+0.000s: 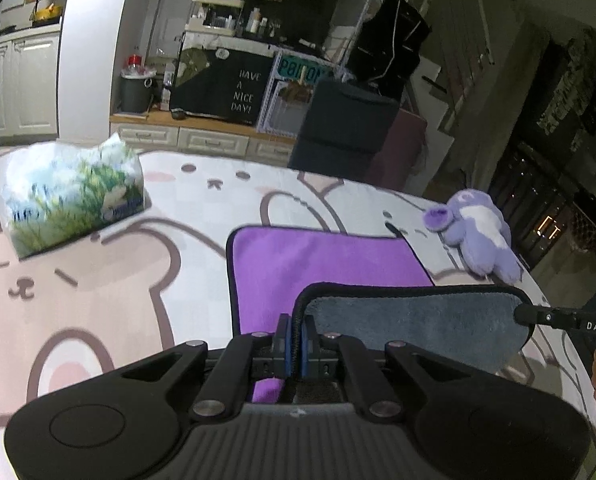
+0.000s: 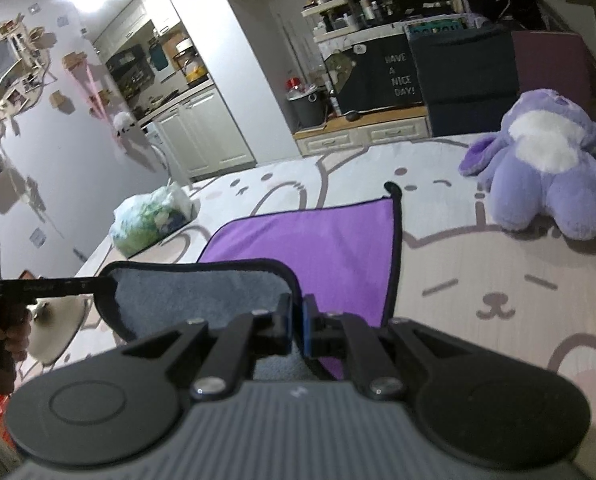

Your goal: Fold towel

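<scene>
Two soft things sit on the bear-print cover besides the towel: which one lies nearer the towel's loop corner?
The purple plush toy with the white belly, on the right near the loop. The green-printed tissue pack lies off to the left of the purple towel.

One towel (image 1: 322, 256), purple on one face and grey on the other, lies in the middle of the bear-print cover (image 1: 98, 280). Two grippers hold its near edge: the left gripper (image 1: 296, 340) and the right gripper (image 2: 296, 328). One purple plush toy (image 2: 546, 160) sits far right. One pack of tissues (image 1: 70, 196) sits far left.
</scene>
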Tool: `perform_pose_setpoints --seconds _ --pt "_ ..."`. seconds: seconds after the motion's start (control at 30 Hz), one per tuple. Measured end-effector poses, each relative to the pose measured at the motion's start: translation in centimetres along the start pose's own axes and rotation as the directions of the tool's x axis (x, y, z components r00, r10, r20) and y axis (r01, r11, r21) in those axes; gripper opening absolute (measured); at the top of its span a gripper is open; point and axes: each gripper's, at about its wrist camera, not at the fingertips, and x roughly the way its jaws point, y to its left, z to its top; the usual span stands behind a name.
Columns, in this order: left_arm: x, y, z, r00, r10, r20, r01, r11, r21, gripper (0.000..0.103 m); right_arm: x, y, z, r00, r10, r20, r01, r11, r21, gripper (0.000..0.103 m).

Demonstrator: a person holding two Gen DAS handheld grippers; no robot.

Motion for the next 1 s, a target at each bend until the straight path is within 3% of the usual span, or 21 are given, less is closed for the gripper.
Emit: perform_pose_setpoints --seconds 1.0 --pt "7.5 0.8 8.3 0.988 0.090 0.122 -0.087 0.996 -0.031 0.005 6.8 -1.6 8.1 0.982 -0.103 0.159 0.102 0.995 0.017 0.007"
